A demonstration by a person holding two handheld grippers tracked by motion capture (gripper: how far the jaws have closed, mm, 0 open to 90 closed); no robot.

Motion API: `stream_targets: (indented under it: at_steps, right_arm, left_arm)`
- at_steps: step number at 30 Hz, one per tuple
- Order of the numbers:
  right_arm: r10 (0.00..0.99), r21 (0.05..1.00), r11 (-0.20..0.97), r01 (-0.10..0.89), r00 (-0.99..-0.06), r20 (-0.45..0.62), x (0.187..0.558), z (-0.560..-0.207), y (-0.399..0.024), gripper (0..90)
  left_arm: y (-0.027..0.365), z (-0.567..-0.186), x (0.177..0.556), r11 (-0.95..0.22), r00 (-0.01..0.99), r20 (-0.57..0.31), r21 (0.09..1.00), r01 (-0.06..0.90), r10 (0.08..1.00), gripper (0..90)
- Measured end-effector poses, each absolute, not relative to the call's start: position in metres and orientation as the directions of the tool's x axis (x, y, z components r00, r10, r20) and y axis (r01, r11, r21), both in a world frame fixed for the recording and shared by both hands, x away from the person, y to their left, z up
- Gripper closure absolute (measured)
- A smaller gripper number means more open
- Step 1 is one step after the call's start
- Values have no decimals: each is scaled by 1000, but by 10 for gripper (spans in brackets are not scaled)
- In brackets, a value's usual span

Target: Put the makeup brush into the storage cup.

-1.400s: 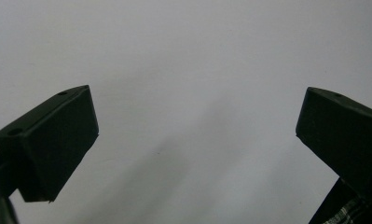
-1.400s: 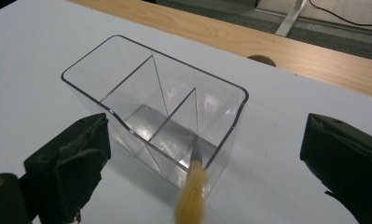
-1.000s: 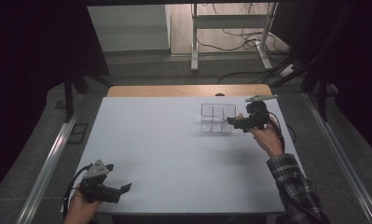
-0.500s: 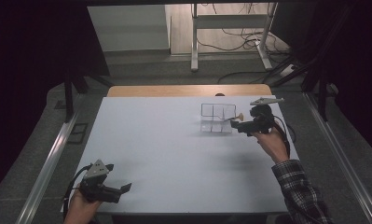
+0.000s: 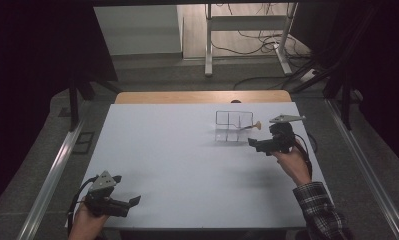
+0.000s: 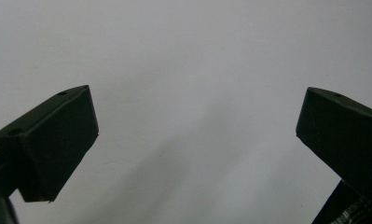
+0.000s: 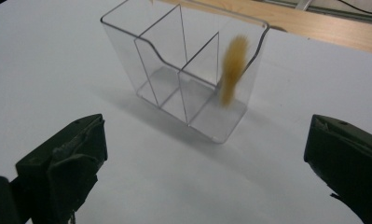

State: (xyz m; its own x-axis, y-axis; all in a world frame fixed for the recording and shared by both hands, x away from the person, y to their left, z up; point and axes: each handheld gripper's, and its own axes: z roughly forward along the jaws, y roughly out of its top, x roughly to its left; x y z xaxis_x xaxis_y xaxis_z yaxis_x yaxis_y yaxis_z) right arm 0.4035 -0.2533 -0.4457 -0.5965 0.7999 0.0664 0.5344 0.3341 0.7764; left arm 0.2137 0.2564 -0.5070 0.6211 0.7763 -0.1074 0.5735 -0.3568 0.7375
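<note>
standing on the white table (image 5: 187, 165): clear divided organizer (image 7: 183, 70), a blurred tan brush-like item (image 7: 231, 70) at its end compartment. right gripper (image 5: 259, 145) just beside, jaws apart, empty. left gripper (image 5: 129, 202) apart, idle, at the near edge. step judged: item deposited; next, withdraw clear.

A white table (image 5: 187, 155) takes up the middle of the high view, with a strip of bare wood (image 5: 202, 97) along its far edge. Metal rails (image 5: 52, 175) run beside its left and right edges — grey floor lies beyond them. Past the far edge stands a metal-legged frame (image 5: 247, 30), with loose cables (image 5: 252, 37) trailing on the floor around its legs.
</note>
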Motion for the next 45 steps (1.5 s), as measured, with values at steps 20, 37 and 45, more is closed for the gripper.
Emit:
stream_targets:
  at_steps: [20, 37, 45]
  right_arm:
    - [793, 760, 359, 542, -607, 59, 380, -462, -258, 0]
    - [781, 756, 365, 544, -620, 69, 352, -461, -267, 0]
    - [773, 751, 383, 538, -632, 59, 339, -461, -269, 0]
  left_arm:
    - [255, -507, 213, -373, 630, -93, 736, 565, 771, 0]
    - [255, -506, 213, -382, 629, -76, 737, 558, 774, 0]
    - [257, -506, 212, -377, 624, -72, 741, 556, 778, 0]
